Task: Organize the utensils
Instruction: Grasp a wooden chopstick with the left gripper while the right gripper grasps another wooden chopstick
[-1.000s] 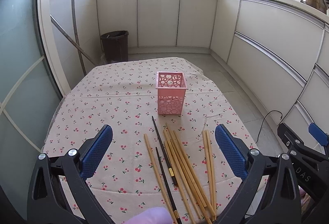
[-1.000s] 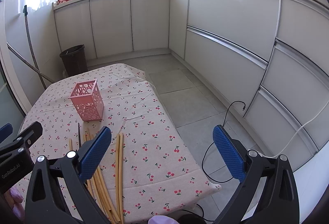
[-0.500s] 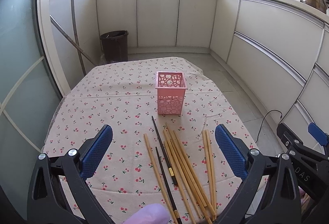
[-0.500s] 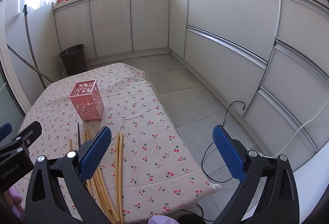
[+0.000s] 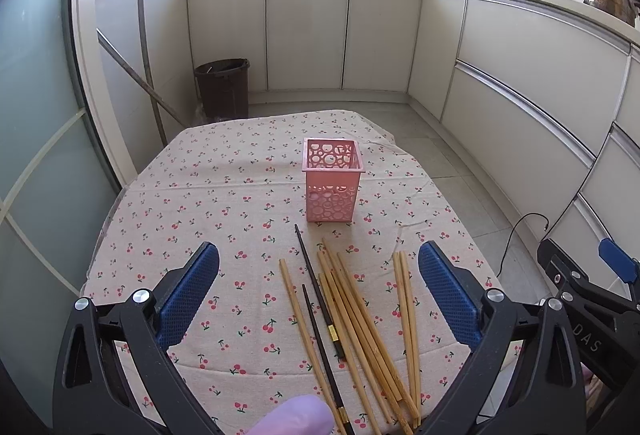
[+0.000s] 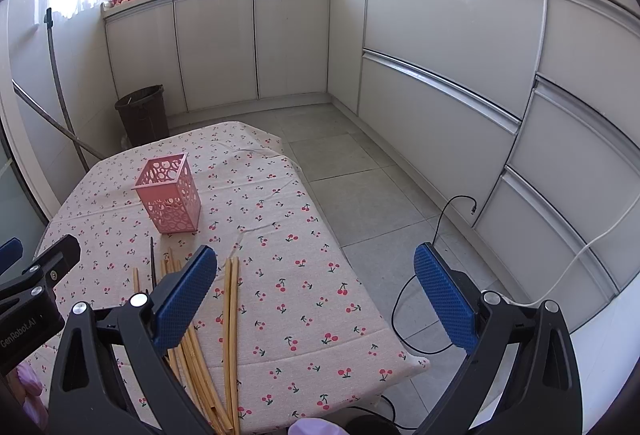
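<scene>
Blue-padded left gripper (image 5: 318,291) fills the near edge of the left wrist view, jaws spread wide, nothing between them. Lavender-gloved fingertip (image 5: 292,415) at 6 o'clock, bottom edge. Between the jaws, on the cherry-print tablecloth (image 5: 224,203): bamboo chopsticks (image 5: 360,319) fanned loosely, tips pointing toward 12 o'clock; a separate bamboo pair (image 5: 406,299) lies just toward 3 o'clock of the fan. Two dark chopsticks (image 5: 316,287) lie among the bamboo ones, one touching the fan's 9 o'clock edge. All flat on the cloth.

Right gripper (image 6: 316,291) likewise wide apart and empty; in its own view it sits over the table's 3 o'clock edge, its right pad over the floor tiles (image 6: 360,171). Its body shows at 4 o'clock in the left wrist view.

Beyond the chopsticks, toward 12 o'clock: pink perforated holder (image 5: 333,185), upright, open-topped, apart from the chopstick tips; interior contents cannot be told.

Farther: dark waste bin (image 5: 223,87) at 11 o'clock on the floor, white cabinets (image 5: 304,31) behind, a black cable (image 6: 432,255) on the tiles at 3 o'clock.
</scene>
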{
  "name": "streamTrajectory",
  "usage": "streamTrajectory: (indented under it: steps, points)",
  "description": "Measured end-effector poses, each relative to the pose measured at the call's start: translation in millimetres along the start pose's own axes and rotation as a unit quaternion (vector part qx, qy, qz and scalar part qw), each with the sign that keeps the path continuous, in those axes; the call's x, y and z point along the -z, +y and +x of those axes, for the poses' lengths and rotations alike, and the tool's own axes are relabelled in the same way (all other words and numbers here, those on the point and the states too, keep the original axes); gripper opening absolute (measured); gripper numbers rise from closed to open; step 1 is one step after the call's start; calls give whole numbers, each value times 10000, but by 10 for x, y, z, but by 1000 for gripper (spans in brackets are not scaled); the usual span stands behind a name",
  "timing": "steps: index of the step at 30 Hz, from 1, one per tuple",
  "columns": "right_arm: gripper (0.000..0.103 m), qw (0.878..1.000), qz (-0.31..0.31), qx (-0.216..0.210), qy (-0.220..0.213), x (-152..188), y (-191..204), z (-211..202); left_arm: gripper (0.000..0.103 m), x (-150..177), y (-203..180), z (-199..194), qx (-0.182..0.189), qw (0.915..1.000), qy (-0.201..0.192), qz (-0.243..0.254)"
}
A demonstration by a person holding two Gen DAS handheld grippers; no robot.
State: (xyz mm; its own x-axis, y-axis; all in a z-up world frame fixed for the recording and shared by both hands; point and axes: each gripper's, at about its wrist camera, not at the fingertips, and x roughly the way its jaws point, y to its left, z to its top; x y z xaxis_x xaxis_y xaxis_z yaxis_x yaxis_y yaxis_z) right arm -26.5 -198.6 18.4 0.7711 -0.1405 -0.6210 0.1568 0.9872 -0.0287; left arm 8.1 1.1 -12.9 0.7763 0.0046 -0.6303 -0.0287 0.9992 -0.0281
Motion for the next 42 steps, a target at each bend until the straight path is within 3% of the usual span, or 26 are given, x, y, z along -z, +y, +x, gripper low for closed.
streamTrajectory:
  steps: [15, 21, 24, 27, 29, 31, 34, 36, 37, 39, 40, 42]
  points:
    - [96, 10000, 22, 20, 52, 9, -1, 20, 96, 27, 45, 100, -102, 9997, 191, -102]
    - [96, 9991, 58, -174, 390, 17, 0, 117, 96, 47, 137, 478, -161, 9947, 967, -297]
    - [96, 9843, 535, -974, 1372, -9, -66, 382, 96, 2, 309, 876, 37, 9824, 1758, -629]
    - [96, 9509, 1262, -1566, 2351, -39, -147, 688, 96, 2, 578, 1278, 393, 9625, 2376, -1246]
    - [96, 9343, 1560, -1785, 2661, -116, -152, 852, 95, 79, 730, 1534, 398, 9452, 2779, -1667]
    - [96, 9289, 1617, -1764, 2827, -203, -97, 1022, 92, 171, 786, 1754, 256, 9342, 3090, -1767]
    - [96, 9245, 1614, -1703, 3005, -237, -72, 1251, 83, 230, 773, 1908, 42, 9361, 3093, -1672]
    - [96, 9051, 1879, -1816, 3354, -103, -114, 1480, 69, 264, 750, 2011, 17, 9339, 3165, -1664]
    - [96, 8922, 2088, -1791, 3583, 14, -152, 1598, 68, 284, 733, 2071, -21, 9318, 3229, -1657]
    - [96, 8739, 2363, -1723, 3884, 130, -226, 1732, 60, 246, 671, 2085, -171, 9396, 3063, -1518]
    - [96, 8711, 2423, -1706, 3917, 147, -251, 1771, 60, 240, 627, 2114, -199, 9404, 3072, -1444]
    - [96, 8890, 2270, -1455, 3700, 102, -263, 1787, 49, 237, 571, 2122, -357, 9420, 3056, -1339]
